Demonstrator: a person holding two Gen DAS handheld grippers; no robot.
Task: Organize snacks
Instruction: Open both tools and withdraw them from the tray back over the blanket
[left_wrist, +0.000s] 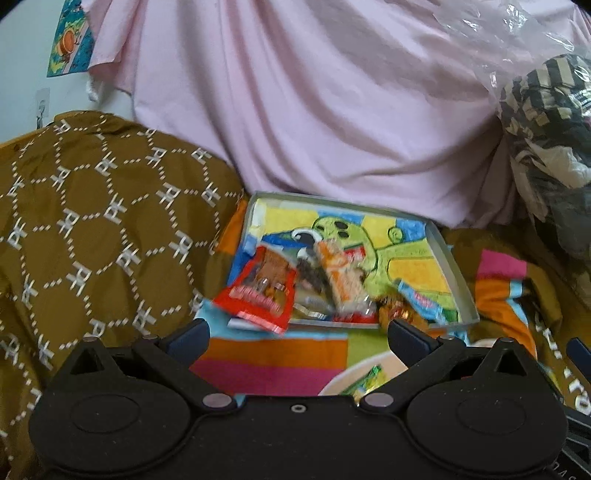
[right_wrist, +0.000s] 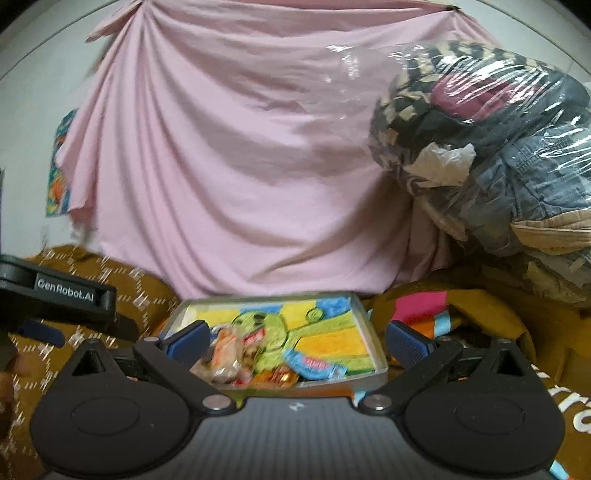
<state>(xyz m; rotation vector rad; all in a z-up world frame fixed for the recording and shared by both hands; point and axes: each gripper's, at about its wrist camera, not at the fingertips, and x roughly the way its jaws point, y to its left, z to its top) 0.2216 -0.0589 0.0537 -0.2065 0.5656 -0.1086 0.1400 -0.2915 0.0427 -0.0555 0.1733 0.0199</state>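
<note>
Left gripper (left_wrist: 297, 338) spread wide, nothing between the dark blue pads (left_wrist: 190, 338), hovering just short of the tray's near edge. Right gripper (right_wrist: 295, 341) likewise splayed open, empty, blue ribbed pads (right_wrist: 406, 341) flanking the tray's near end in the right wrist view.

Straight ahead: shallow rectangular clear-walled tray (left_wrist: 448, 266) lined with a yellow-green-blue cartoon towel, long axis running left to right, far side tilted slightly toward the pink cloth. Snacks heaped in its near half. Red glossy snack packet (left_wrist: 258, 295) hanging over the near-left rim, long axis running away from the camera, leaning left, bottom seal toward the camera. Orange-and-white clear-wrapped snack bar (left_wrist: 341, 280) lying on top of the pile, long axis diagonal from far-left to near-right. Light blue wrapper with pink lettering (left_wrist: 424, 299) at the near-right corner, flat. Small brown-gold wrapped sweets (left_wrist: 391, 310) between bar and blue wrapper; blurred, detail unclear.

Below tray: striped multicolour blanket (left_wrist: 273, 347) in orange, pink, green. White round bowl (left_wrist: 364, 376) with a green wrapper inside, just behind the left gripper's right finger. Brown cushion with white lattice pattern (left_wrist: 92, 206) on the left. Pink draped sheet (left_wrist: 295, 110) behind. Clear plastic bag of folded clothes (right_wrist: 498, 147) on the right.
</note>
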